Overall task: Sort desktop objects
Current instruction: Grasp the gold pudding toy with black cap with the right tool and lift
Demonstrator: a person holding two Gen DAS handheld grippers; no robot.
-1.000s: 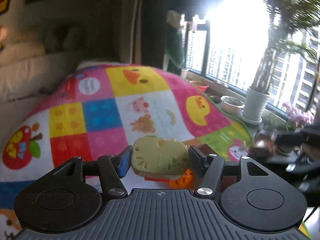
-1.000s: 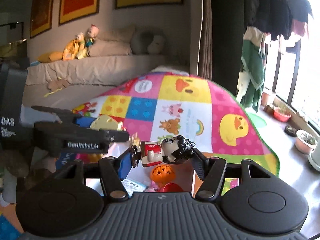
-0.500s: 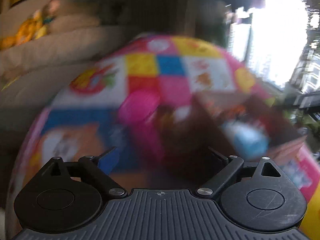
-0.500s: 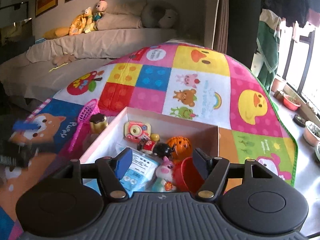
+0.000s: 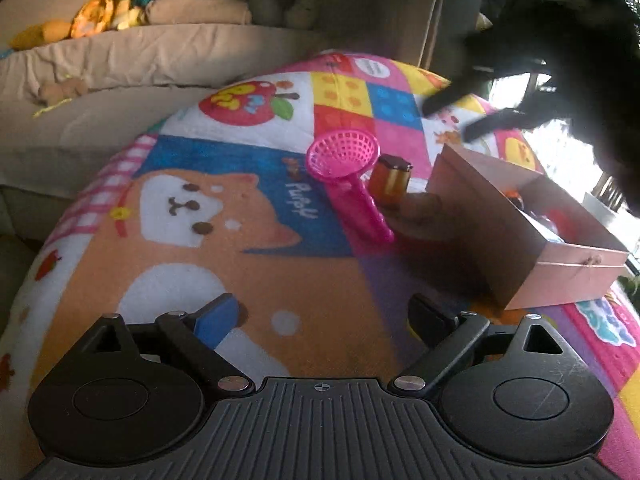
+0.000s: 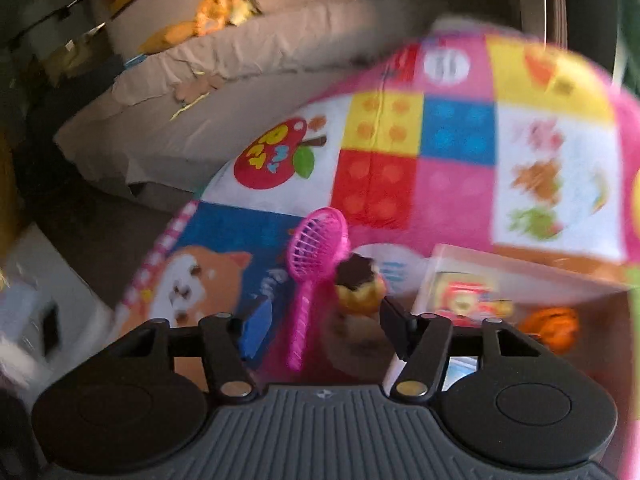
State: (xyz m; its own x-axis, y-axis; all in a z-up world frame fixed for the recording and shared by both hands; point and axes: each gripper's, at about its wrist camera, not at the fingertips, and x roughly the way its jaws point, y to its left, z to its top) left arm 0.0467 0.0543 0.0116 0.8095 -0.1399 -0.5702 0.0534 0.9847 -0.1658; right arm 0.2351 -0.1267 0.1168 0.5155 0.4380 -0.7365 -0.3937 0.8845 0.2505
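Observation:
A pink toy strainer (image 5: 347, 172) lies on the colourful play mat (image 5: 224, 216) next to a small amber bottle with a dark cap (image 5: 390, 180). A pink cardboard box (image 5: 532, 236) with several toys inside stands to their right. My left gripper (image 5: 324, 320) is open and empty above the mat, short of the strainer. My right gripper (image 6: 320, 320) is open and empty, with the strainer's handle (image 6: 302, 320) and the bottle (image 6: 358, 284) between its fingers in a blurred view. The box (image 6: 520, 280) is at its right.
A beige sofa (image 5: 120, 60) with stuffed toys (image 5: 108, 12) runs along the back left. The right arm shows as a dark shape (image 5: 560, 40) over the box. An orange toy (image 6: 552, 324) lies in the box.
Both grippers let go of their toys over the box and opened. Both then swung left and down toward the strainer and the bottle.

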